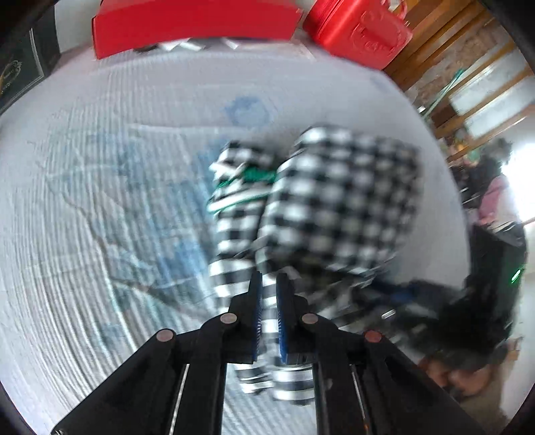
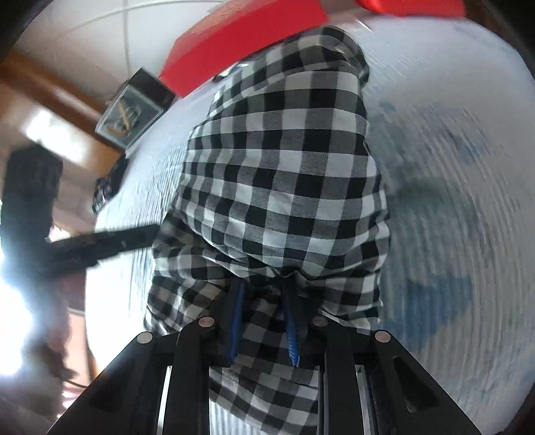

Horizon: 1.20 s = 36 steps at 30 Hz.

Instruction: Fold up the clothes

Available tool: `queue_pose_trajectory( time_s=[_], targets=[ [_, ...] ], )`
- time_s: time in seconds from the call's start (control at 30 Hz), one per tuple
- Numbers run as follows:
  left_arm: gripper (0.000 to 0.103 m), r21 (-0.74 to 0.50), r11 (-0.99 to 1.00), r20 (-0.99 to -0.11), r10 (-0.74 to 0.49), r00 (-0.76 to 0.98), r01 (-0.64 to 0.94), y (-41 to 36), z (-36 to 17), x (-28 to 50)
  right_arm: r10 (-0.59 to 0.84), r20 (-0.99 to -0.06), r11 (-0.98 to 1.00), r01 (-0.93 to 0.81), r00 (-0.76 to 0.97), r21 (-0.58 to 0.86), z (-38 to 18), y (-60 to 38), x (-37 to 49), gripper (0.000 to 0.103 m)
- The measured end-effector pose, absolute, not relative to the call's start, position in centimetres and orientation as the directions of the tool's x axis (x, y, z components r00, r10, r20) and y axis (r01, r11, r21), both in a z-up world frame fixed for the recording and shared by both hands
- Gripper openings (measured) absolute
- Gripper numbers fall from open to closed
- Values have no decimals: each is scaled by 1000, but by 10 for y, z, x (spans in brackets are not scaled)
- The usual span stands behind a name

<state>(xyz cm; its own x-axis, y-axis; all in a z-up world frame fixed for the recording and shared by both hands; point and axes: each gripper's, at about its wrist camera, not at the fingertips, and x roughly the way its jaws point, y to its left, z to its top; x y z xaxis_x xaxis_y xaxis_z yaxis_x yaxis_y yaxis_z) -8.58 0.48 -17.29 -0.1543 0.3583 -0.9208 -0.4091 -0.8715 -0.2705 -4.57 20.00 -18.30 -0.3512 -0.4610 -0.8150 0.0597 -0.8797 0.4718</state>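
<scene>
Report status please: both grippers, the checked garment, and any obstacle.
Left gripper shut on checked garment. Right gripper shut on it too, cloth bunched between fingers. Garment lifted over white quilt. Red boxes at far edge, apart.

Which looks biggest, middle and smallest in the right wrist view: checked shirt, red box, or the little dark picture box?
1. Black-and-white checked cloth shirt, nearest the camera.
2. Flat red box.
3. Small dark picture box.

Left of my checked shirt (image 1: 334, 200) the bed (image 1: 100, 200) lies open for passing. At its far edge a red box (image 1: 194, 26) and red case (image 1: 361, 30) block the way.
</scene>
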Motion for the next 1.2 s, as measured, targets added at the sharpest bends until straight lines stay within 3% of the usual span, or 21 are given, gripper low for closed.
queue_pose_trajectory(
  time_s=[0.07, 0.13, 0.17, 0.2, 0.3, 0.33, 0.37, 0.4, 0.43, 0.67, 0.77, 0.83, 1.0, 1.2],
  targets=[
    [25, -256, -861, -915, 362, -177, -440, 16, -165, -87, -456, -816, -883, 63, -355, 465, -182, 198, -45, 23],
    [93, -226, -853, -913, 354, -204, -471, 31, -163, -90, -468, -809, -874, 53, -356, 483, -183, 202, -44, 23],
    [101, -211, -848, -910, 352, -218, -485, 39, -164, -92, -475, -804, -869, 47, -359, 493, -184, 205, -43, 23],
    [102, -199, -843, -907, 351, -231, -500, 46, -165, -93, -479, -799, -865, 44, -362, 499, -183, 207, -41, 23],
    [102, -190, -822, -901, 364, -238, -537, 64, -174, -102, -486, -789, -860, 46, -377, 508, -180, 213, -31, 23],
    [93, -185, -821, -906, 355, -230, -539, 73, -183, -109, -489, -784, -856, 37, -383, 516, -180, 215, -29, 23],
    [79, -191, -821, -913, 350, -210, -539, 81, -193, -116, -491, -779, -851, 24, -391, 525, -180, 218, -27, 23],
    [42, -199, -829, -926, 334, -177, -523, 84, -205, -119, -493, -774, -847, 16, -396, 531, -180, 221, -23, 23],
    [12, -202, -838, -937, 316, -149, -506, 88, -215, -122, -495, -770, -843, 9, -402, 538, -179, 224, -20, 23],
    [9, -57, -901, -945, 189, -268, -431, 43, -190, -122, -401, -750, -876, -20, -525, 483, -138, 259, -9, 23],
    [9, -72, -912, -951, 186, -249, -405, 31, -196, -130, -365, -756, -906, 19, -544, 424, -127, 259, -38, 23],
    [9, -99, -919, -950, 201, -239, -381, 27, -200, -131, -330, -814, -924, -12, -479, 382, -151, 251, -75, 22],
    [9, -118, -925, -933, 228, -280, -360, 18, -181, -127, -520, -786, -844, 60, -333, 533, -196, 205, -121, 22],
    [10, -203, -908, -899, 321, -296, -366, 19, -149, -125, -527, -771, -836, 54, -358, 547, -191, 201, -114, 23]
  ],
)
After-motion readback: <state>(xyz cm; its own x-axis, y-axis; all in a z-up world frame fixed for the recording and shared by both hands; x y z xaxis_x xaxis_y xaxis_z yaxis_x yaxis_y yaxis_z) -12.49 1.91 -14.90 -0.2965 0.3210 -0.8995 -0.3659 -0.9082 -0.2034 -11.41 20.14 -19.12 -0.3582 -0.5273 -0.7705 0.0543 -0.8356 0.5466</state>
